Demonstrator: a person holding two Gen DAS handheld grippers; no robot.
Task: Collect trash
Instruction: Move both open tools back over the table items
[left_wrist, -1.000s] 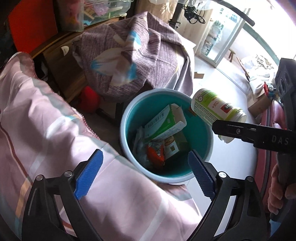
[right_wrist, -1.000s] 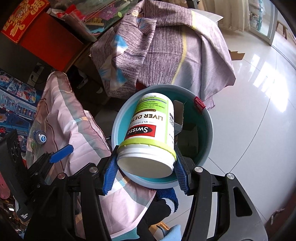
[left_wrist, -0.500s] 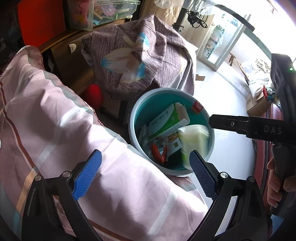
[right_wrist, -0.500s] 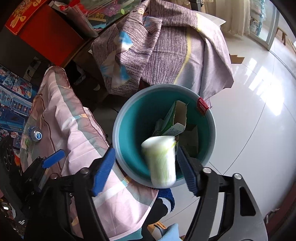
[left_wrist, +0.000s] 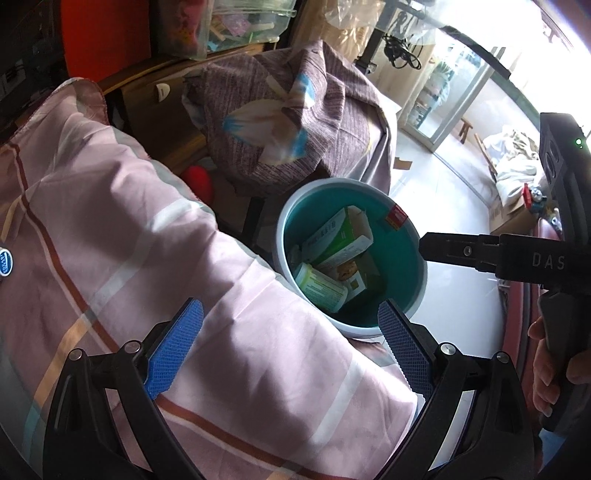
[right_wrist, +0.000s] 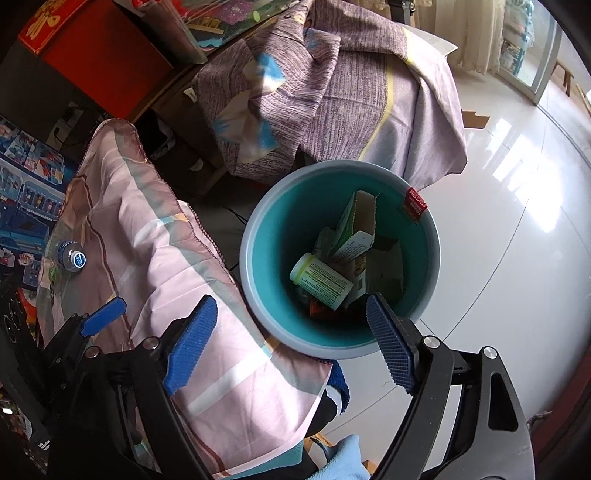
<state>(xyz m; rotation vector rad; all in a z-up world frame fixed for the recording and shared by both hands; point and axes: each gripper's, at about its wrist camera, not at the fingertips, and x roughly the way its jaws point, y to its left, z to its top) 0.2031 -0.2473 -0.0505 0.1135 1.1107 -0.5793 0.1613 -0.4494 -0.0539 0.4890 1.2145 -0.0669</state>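
A teal bin (right_wrist: 255, 236) (left_wrist: 413, 254) stands on the white floor beside a pink-covered surface. Inside it a white and green pill bottle (right_wrist: 320, 280) (left_wrist: 320, 287) lies on its side among a green carton (right_wrist: 351, 225) (left_wrist: 334, 236) and other packaging. My right gripper (right_wrist: 288, 345) hangs above the bin's near rim, its jaws still opening and nothing between them; its arm shows at the right of the left wrist view. Over the pink cloth's edge, my left gripper (left_wrist: 290, 349) is open and empty. A plastic bottle with a blue cap (right_wrist: 72, 256) lies on the pink cloth.
A pink striped cloth (left_wrist: 147, 258) covers the surface at the left. A purple patterned cloth (right_wrist: 332, 85) drapes furniture behind the bin. Glossy white floor (right_wrist: 517, 221) spreads to the right. Red boxes and clutter sit at the back left. A person's hand (left_wrist: 546, 369) holds the right gripper's handle.
The right gripper opened and let go of the pill bottle, which fell into the bin and now lies on its side there. Both grippers drifted slightly back from the bin.
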